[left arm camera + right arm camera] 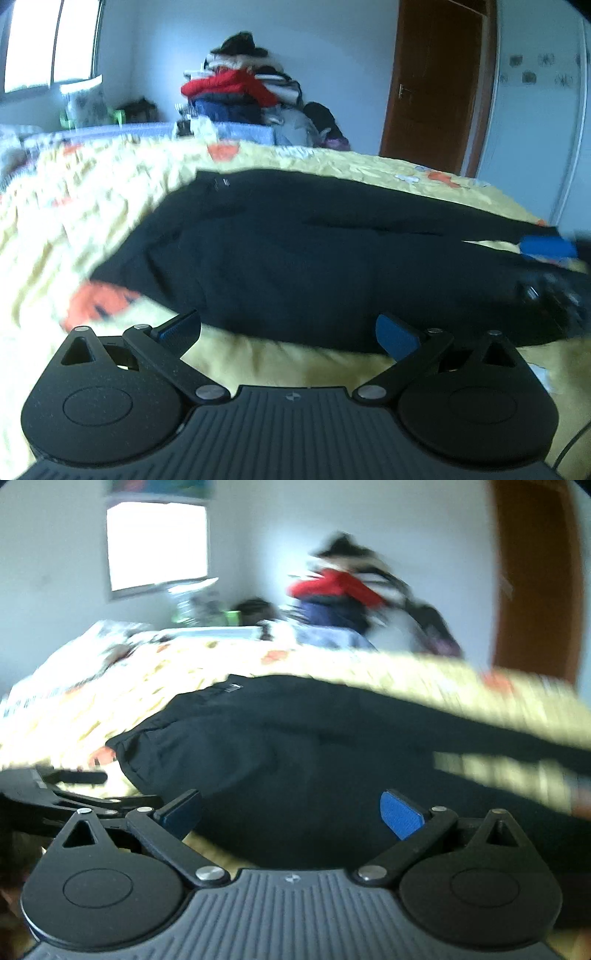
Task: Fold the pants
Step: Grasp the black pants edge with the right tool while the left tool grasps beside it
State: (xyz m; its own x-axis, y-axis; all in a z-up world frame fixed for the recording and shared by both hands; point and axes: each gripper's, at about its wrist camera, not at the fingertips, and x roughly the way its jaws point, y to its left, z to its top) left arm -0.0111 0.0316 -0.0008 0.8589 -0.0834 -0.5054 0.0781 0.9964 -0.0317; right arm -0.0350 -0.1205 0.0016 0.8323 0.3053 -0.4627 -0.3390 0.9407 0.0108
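While the long black cloth pants point(295, 258) lie flat on the yellow patterned bedspread point(92, 221) ready for folding, the left gripper point(290, 334) and right gripper point(291, 812) hover wide open, holding nothing.

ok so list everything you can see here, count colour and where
pants: one, black, laid flat across the bed
bedspread: one, yellow with orange patches, covering the bed under the pants
clothes pile: one heap, red, dark blue, black and white, behind the bed by the far wall
door: one, brown wood, far right
window: one, bright, on the far wall at left
left gripper: one, black with blue pads, open, at the pants' near edge
right gripper: one, black with blue pads, open, over the pants
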